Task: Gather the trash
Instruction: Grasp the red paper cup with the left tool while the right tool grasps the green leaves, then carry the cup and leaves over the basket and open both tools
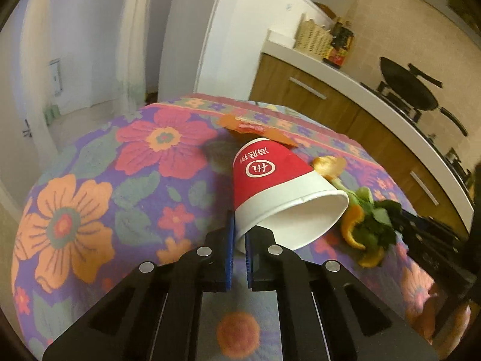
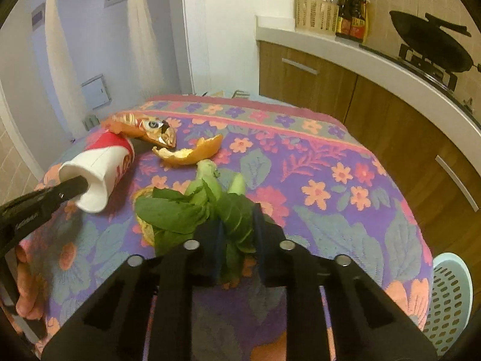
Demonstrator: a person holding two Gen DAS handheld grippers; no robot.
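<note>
My left gripper [image 1: 239, 234] is shut on the rim of a red and white paper cup [image 1: 276, 186], which tilts on its side just above the flowered tablecloth [image 1: 99, 186]; the cup also shows in the right wrist view [image 2: 99, 168]. My right gripper [image 2: 237, 228] has its jaws around leafy green vegetable scraps [image 2: 192, 207], with the leaves between the fingers. Orange peel [image 2: 192, 153] lies beyond the greens, and more peel [image 1: 354, 228] lies beside them. An orange snack wrapper [image 2: 147, 129] lies behind the cup.
A light blue perforated basket [image 2: 448, 297] stands at the table's right, below its edge. A kitchen counter [image 2: 390, 69] with a stove and black pan [image 2: 433, 45] runs along the right. A wicker basket [image 2: 315, 15] and bottles [image 2: 351, 18] stand on it.
</note>
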